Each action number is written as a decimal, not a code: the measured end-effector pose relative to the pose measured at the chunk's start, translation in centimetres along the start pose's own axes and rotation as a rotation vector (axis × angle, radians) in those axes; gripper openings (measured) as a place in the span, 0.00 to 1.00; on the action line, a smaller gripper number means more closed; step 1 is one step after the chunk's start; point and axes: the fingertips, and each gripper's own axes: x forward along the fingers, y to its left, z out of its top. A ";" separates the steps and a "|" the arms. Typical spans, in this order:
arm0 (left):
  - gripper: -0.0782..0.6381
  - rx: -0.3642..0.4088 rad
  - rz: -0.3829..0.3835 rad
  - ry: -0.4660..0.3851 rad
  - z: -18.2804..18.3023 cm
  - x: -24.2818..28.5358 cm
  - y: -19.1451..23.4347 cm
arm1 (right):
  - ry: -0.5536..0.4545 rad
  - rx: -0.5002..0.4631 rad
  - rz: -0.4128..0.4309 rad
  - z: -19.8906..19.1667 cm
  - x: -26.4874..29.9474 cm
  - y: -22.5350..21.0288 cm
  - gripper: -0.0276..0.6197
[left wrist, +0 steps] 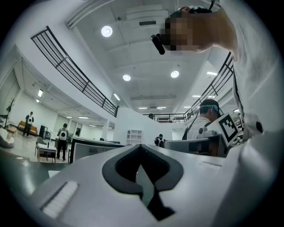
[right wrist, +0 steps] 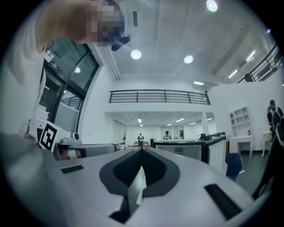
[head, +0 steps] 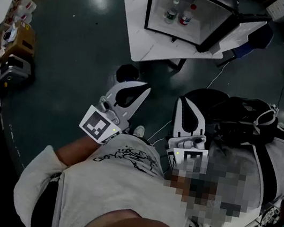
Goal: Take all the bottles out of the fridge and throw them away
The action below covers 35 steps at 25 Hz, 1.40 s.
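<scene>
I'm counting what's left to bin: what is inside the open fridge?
Inside the fridge, a green-labelled bottle and a red-capped bottle stand side by side on its floor. Anything high up under the fridge's top panel is hidden from the head view.

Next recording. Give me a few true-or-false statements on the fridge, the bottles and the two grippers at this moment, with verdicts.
1. The fridge has its door open. True.
2. Two bottles stand inside it. True.
3. The left gripper holds a bottle. False: it is shut and empty, held near the person's chest.
4. The fridge stands on the floor. False: it stands on a white table.
5. The right gripper is shut with nothing between its jaws. True.
</scene>
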 end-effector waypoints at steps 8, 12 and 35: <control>0.12 -0.062 -0.010 -0.018 0.5 0.6 -0.2 | 0.014 -0.016 0.016 -0.1 0.1 -0.2 0.06; 0.12 -0.042 -0.008 -0.016 0.6 1.0 -0.5 | -0.004 -0.012 0.010 0.3 0.1 -0.7 0.06; 0.12 -0.010 0.035 0.000 -0.7 4.2 -3.5 | -0.015 -0.006 0.020 0.0 -2.0 -4.5 0.06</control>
